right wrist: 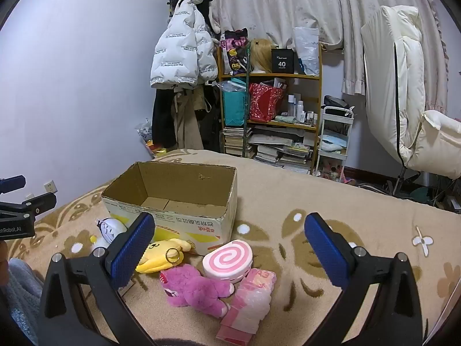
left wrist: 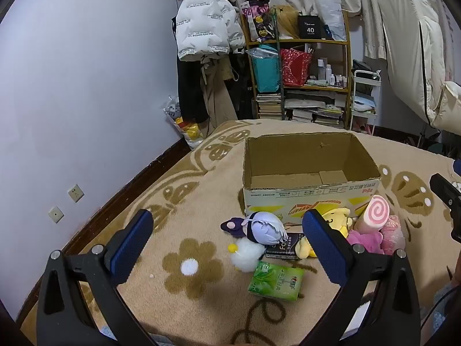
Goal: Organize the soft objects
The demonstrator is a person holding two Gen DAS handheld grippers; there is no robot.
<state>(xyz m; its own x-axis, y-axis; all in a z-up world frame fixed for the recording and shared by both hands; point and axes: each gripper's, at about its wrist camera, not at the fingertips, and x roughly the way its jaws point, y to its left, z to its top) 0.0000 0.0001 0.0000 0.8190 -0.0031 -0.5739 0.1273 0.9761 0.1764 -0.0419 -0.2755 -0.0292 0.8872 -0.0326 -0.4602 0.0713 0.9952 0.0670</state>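
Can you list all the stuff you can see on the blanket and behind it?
box: 1, brown cardboard, empty, on blanket
pale-haired doll: 1, before box
white puff: 1, by doll
dark pack: 1, behind green pack
green pack: 1, nearest
yellow plush: 1, before box
pink bear: 1, front
swirl cushion: 1, pink-white, by box corner
pink packet: 1, right of bear
shelf: 1, yellow, far wall
white jacket: 1, hanging
left gripper: open
right gripper: open
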